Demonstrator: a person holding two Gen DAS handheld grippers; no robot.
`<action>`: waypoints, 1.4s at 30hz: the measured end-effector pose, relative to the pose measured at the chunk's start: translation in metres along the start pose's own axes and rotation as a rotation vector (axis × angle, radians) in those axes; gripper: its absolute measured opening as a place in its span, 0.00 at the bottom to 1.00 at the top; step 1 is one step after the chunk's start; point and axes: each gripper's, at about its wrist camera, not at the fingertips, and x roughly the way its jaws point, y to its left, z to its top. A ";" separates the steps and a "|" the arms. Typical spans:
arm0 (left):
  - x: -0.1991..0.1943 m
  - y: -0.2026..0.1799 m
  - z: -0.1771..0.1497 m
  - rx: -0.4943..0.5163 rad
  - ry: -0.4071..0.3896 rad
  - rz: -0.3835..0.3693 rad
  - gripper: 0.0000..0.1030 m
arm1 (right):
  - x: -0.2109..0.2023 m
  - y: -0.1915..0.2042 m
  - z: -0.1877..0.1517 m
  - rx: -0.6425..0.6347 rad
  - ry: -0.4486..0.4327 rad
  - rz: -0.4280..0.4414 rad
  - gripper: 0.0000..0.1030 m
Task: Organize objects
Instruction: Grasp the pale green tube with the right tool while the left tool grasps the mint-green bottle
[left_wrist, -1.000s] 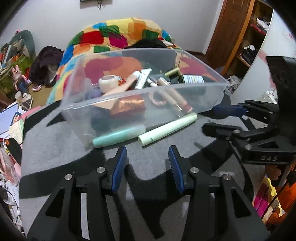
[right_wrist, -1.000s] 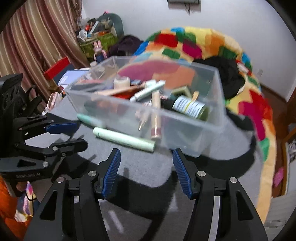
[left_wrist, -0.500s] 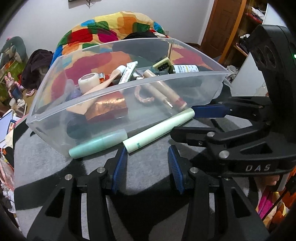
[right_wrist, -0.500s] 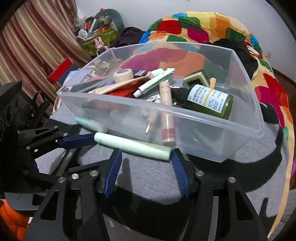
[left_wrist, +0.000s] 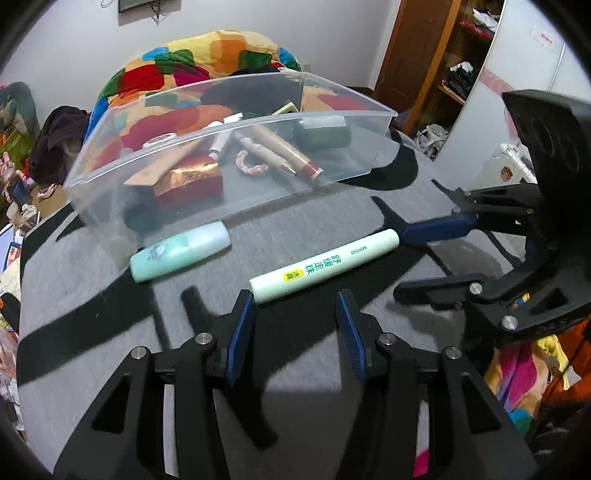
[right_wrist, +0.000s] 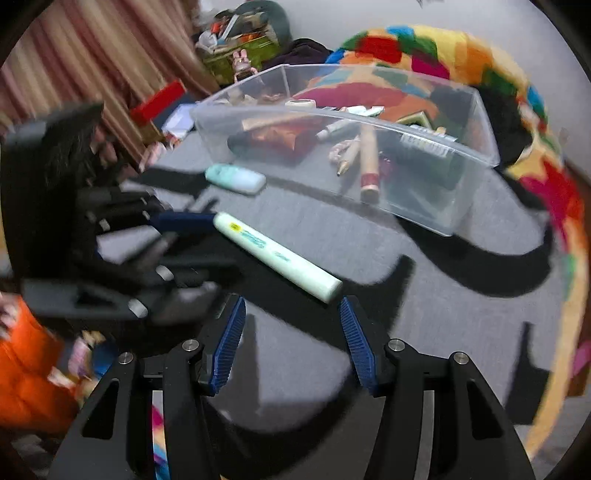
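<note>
The long pale-green tube (left_wrist: 324, 266) lies on the grey table (left_wrist: 110, 325), ends at 1 and 7 o'clock, between both spread, empty grippers: left gripper (left_wrist: 295, 306), right gripper (right_wrist: 290, 315). The left view alone reads its "MINISO" print; the right view is blurred. The shorter mint tube (left_wrist: 180, 252) lies just beside the clear bin (left_wrist: 229, 133).

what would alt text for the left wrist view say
A pale green MINISO tube lies on a grey table just ahead of the open left gripper, with the open right gripper at its far end. Behind sit a mint bottle and a cluttered clear bin.
</note>
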 end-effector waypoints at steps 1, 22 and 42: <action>-0.004 0.002 -0.001 -0.013 -0.009 0.009 0.45 | -0.002 0.003 0.000 -0.025 -0.009 -0.033 0.49; -0.005 0.068 0.016 -0.236 -0.026 0.189 0.69 | 0.033 0.030 0.032 -0.201 0.007 -0.077 0.14; 0.038 0.056 0.041 -0.327 0.040 0.293 0.83 | 0.028 0.031 0.018 -0.132 -0.013 -0.093 0.15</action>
